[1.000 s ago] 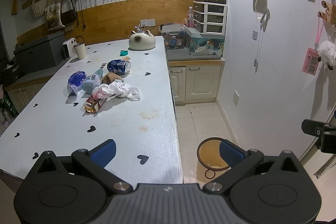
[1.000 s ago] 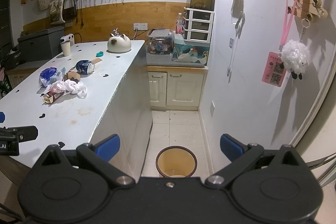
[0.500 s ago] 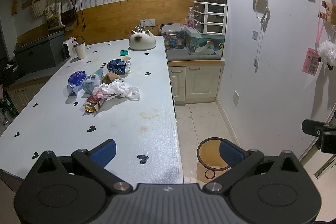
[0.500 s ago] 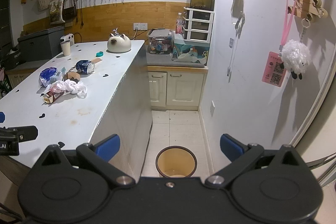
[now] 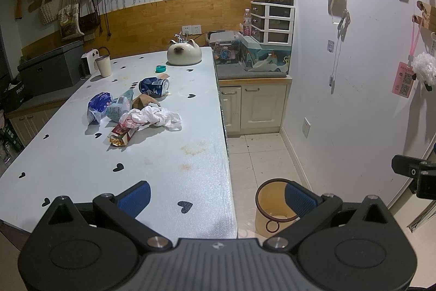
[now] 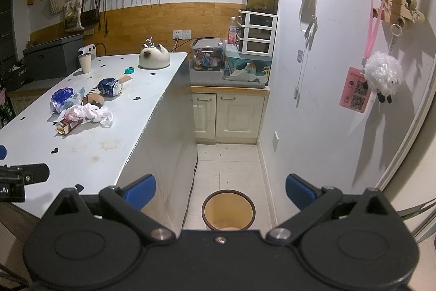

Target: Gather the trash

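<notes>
Change: nothing has visibly moved in the last second; both grippers hang where they were, short of the table's near end.
Trash pile: mid-table (image 5: 169, 154), a white crumpled plastic bag (image 5: 156, 117) over a snack box (image 5: 121, 133), with a blue wrapper (image 5: 98, 107), a brown paper scrap (image 5: 145, 101) and a crushed blue can (image 5: 154, 86) just beyond; all untouched.
Bin: round wastebasket (image 6: 229, 212) on the floor beside the table's near corner, mouth up, seemingly so trash can drop straight off the edge.
Left gripper (image 5: 216, 197): jaws apart, empty, facing the pile, likely the picker.
Right gripper (image 6: 220, 191): jaws apart, empty, above the wastebasket.
Not trash: cat-shaped ceramic pot (image 5: 184, 54) and cup (image 5: 103, 66) at the table's far end.
</notes>
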Available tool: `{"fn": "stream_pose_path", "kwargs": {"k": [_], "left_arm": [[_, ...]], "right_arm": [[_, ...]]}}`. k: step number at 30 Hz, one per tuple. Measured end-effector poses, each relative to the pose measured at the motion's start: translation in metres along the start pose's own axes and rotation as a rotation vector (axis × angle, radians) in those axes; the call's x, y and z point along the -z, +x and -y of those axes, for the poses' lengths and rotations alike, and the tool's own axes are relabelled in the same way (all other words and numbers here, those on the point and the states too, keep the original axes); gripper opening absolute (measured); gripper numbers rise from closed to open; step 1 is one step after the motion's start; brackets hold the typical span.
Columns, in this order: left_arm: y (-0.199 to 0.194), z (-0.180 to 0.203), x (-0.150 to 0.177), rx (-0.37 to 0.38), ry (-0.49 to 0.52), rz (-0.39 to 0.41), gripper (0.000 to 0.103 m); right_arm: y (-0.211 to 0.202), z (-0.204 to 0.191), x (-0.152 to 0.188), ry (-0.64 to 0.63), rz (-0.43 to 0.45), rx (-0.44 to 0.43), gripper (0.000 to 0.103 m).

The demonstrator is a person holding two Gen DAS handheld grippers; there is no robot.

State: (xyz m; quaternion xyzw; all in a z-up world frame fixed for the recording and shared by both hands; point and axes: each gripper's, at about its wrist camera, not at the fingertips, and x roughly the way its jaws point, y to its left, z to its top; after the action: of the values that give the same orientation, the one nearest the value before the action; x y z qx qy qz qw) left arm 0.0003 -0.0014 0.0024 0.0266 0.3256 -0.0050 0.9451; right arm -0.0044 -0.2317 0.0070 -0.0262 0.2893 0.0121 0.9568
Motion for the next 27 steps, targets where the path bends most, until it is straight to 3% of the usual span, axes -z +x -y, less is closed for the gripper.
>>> {"fn": "stream_pose_path", "kwargs": {"k": [27], "left_arm": [[0.0037,0.0051,-0.0023,-0.023,-0.012,0.008,0.103]], "right_arm": [[0.0066,0.0084,-0.0029,-0.005,0.014,-0.006,0.103]]}}
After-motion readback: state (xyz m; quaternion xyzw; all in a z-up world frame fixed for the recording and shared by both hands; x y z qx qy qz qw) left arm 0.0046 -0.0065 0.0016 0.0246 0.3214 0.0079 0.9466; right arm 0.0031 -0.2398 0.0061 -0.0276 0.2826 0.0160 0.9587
